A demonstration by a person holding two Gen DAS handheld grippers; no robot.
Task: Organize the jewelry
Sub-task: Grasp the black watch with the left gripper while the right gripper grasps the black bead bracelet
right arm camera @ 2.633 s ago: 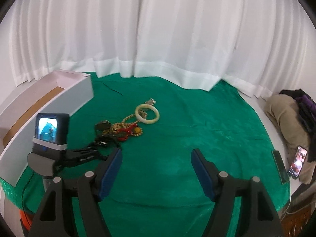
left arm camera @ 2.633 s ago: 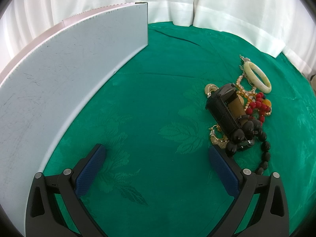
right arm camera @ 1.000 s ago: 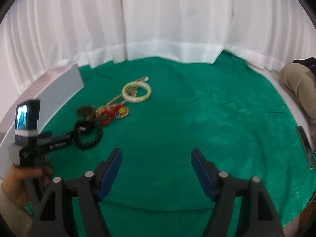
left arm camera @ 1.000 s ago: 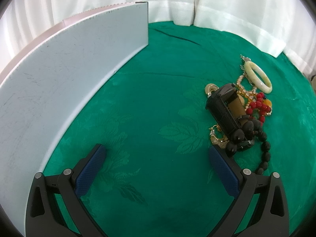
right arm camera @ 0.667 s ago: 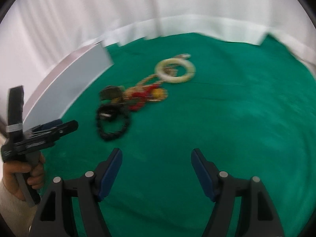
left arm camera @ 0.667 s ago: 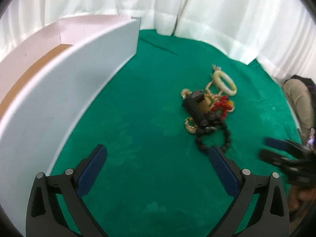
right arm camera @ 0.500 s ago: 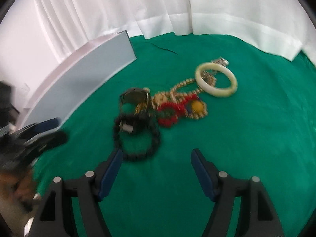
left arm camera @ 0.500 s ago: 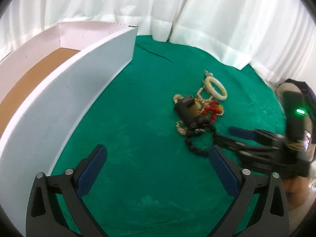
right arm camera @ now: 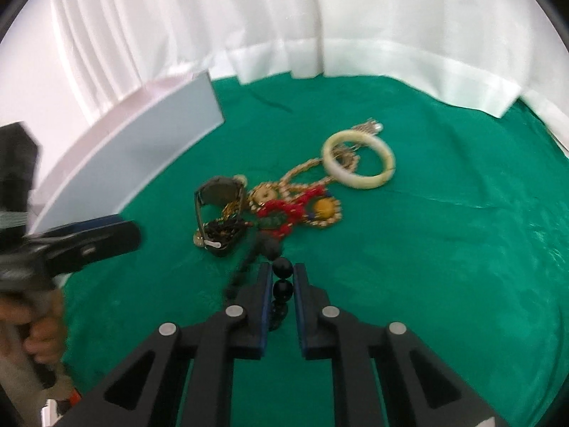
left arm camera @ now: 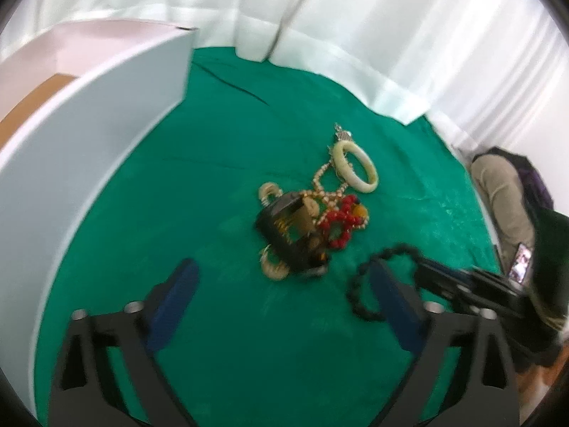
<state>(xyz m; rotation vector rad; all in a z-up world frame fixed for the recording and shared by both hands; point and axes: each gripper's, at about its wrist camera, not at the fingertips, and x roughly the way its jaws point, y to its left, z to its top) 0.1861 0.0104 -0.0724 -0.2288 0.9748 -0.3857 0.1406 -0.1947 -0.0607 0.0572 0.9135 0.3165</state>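
A pile of jewelry lies on the green cloth: a cream bangle, a red bead bracelet, gold chains and a dark watch. My right gripper is shut on a black bead bracelet, pulled away from the pile; it shows in the left wrist view too. My left gripper is open and empty, just short of the pile.
A white box with a brown floor stands at the left. White curtains hang behind the table. A person's bag and a phone lie off the right edge.
My right gripper moved in to the pile and shut on the black bead bracelet, drawing it away. My left gripper rose and pulled back, staying open.
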